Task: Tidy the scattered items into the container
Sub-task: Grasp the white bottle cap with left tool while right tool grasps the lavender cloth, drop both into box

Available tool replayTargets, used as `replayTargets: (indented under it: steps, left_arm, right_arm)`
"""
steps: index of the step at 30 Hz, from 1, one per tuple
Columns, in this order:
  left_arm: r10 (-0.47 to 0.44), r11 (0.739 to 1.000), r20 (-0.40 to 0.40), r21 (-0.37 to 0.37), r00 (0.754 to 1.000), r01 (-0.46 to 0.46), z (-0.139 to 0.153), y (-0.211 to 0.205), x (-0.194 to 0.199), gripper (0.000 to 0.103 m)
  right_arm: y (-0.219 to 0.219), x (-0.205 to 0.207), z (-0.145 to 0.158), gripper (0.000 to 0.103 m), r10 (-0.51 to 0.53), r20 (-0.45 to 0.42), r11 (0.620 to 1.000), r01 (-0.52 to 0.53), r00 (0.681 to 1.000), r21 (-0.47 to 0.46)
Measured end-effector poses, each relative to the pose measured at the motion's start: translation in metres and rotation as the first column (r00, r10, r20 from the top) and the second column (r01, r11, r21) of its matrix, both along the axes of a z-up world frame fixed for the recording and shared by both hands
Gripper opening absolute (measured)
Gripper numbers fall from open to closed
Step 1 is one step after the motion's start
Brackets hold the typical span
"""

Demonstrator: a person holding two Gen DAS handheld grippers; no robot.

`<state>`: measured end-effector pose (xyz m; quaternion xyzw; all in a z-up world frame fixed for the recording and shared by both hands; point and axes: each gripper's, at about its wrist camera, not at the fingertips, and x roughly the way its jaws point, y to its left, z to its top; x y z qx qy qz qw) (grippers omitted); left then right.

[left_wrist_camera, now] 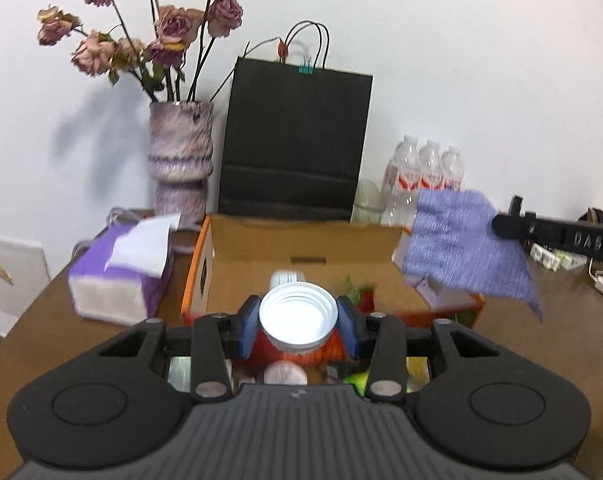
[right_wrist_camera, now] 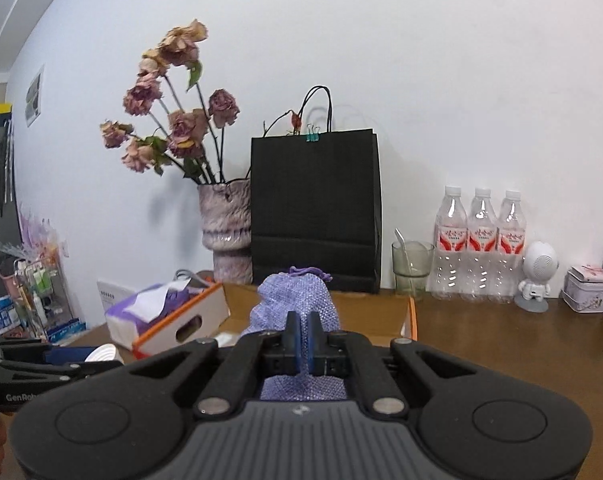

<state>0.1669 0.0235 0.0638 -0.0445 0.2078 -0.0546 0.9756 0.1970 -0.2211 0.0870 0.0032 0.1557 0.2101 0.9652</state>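
Carrying two loads toward the cardboard box [left_wrist_camera: 301, 240]: left gripper [left_wrist_camera: 298, 322] jaws clamped on a white-lidded cup [left_wrist_camera: 298, 316] (held above the near rim), right gripper [right_wrist_camera: 302, 340] jaws pinching a purple mesh pouch [left_wrist_camera: 461, 244] over the right wall. Best lowered past the flaps before release; tissue pack [left_wrist_camera: 117, 276] crowds left, open surface [left_wrist_camera: 541, 320] right.

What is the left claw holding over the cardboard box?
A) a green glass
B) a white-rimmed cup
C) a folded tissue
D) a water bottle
B: in the left wrist view the left claw is shut on a cup with a white rim and orange-red side, above the open cardboard box.
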Motion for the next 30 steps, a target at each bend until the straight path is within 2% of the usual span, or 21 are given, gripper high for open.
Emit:
replayTargets:
  steps: [8, 15, 19, 22, 25, 27, 28, 29, 30]
  left_arm:
    - [0.034, 0.998, 0.0, -0.043, 0.999, -0.034, 0.003, 0.012, 0.073, 0.041]
    - [0.089, 0.992, -0.073, -0.084, 0.993, -0.095, -0.022, 0.029, 0.129, 0.041]
    - [0.118, 0.987, -0.116, -0.1, 0.986, -0.13, -0.041, 0.036, 0.146, 0.041]
    - [0.114, 0.988, -0.153, -0.086, 0.982, -0.128, -0.052, 0.037, 0.154, 0.041]
    - [0.123, 0.99, -0.151, -0.046, 0.981, -0.131, -0.057, 0.033, 0.155, 0.042]
    - [0.122, 0.991, -0.145, -0.028, 0.982, -0.127, -0.058, 0.03, 0.155, 0.046]
    - [0.119, 0.992, -0.144, -0.022, 0.982, -0.123, -0.058, 0.028, 0.154, 0.052]
    - [0.114, 0.993, -0.145, -0.02, 0.983, -0.119, -0.058, 0.027, 0.154, 0.063]
    - [0.111, 0.993, -0.146, -0.02, 0.983, -0.115, -0.059, 0.026, 0.154, 0.07]
  right_arm:
    - [0.018, 0.065, -0.009, 0.002, -0.047, -0.052, 0.999, 0.047, 0.998, -0.005]
    - [0.031, 0.123, -0.048, 0.002, -0.109, -0.169, 0.994, 0.108, 0.98, -0.016]
    - [0.034, 0.142, -0.071, 0.002, -0.137, -0.223, 0.991, 0.135, 0.965, -0.027]
    - [0.036, 0.149, -0.082, 0.002, -0.154, -0.249, 0.988, 0.147, 0.956, -0.044]
    - [0.036, 0.151, -0.083, 0.003, -0.154, -0.265, 0.988, 0.146, 0.952, -0.05]
    - [0.037, 0.153, -0.085, 0.004, -0.153, -0.284, 0.988, 0.142, 0.946, -0.06]
    - [0.037, 0.155, -0.087, 0.005, -0.151, -0.299, 0.988, 0.138, 0.942, -0.066]
    - [0.037, 0.156, -0.089, 0.007, -0.149, -0.315, 0.989, 0.133, 0.937, -0.072]
    - [0.037, 0.158, -0.09, 0.01, -0.146, -0.327, 0.989, 0.129, 0.934, -0.072]
